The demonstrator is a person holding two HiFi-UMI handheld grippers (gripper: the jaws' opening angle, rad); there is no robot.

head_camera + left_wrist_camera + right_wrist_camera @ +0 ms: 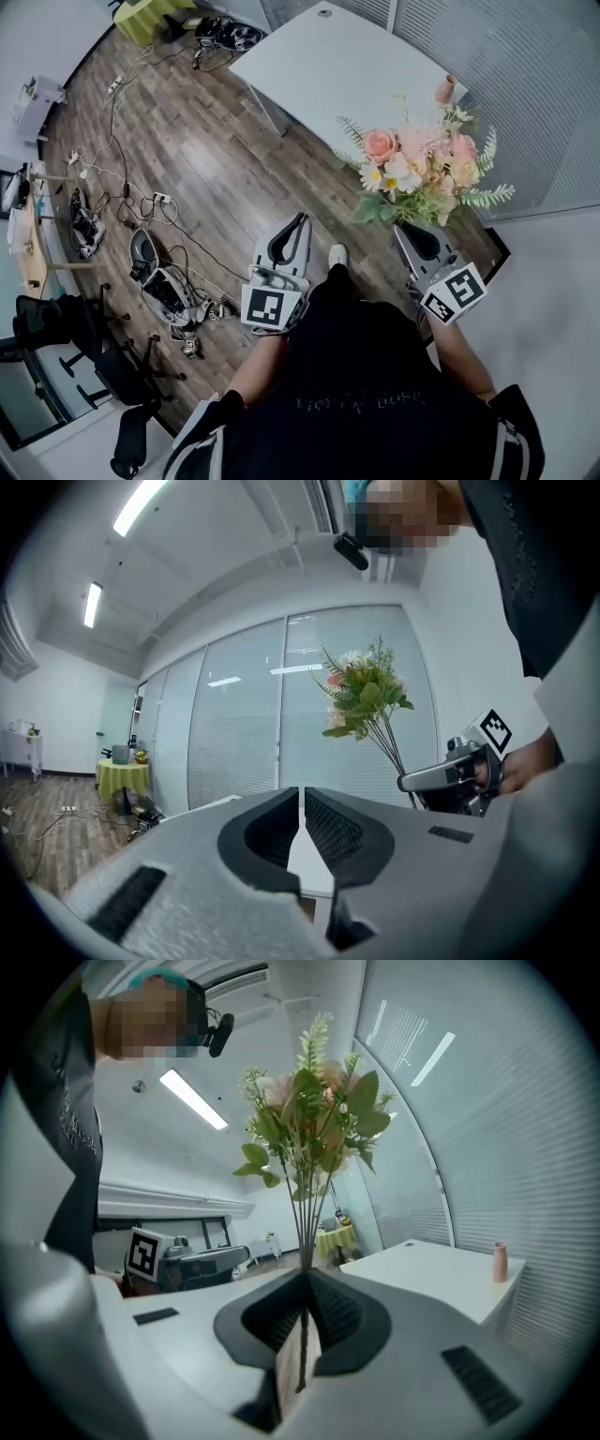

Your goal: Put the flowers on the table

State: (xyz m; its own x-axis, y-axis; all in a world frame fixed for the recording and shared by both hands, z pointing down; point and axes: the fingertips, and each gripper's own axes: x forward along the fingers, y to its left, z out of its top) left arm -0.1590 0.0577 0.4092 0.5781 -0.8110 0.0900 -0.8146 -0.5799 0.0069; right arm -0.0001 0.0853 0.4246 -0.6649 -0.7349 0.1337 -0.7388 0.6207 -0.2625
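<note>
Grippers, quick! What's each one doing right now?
Left gripper: fingers shut, holding nothing.
Right gripper: fingers shut on the stems of the flowers.

Wood plank floor (217,167), glass partition walls (530,84)

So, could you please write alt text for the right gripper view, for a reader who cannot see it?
The right gripper is closed on the thin stems of a bunch of flowers, which rises upright above its jaws. To the right stands a white table with a small pink vase on it.
</note>
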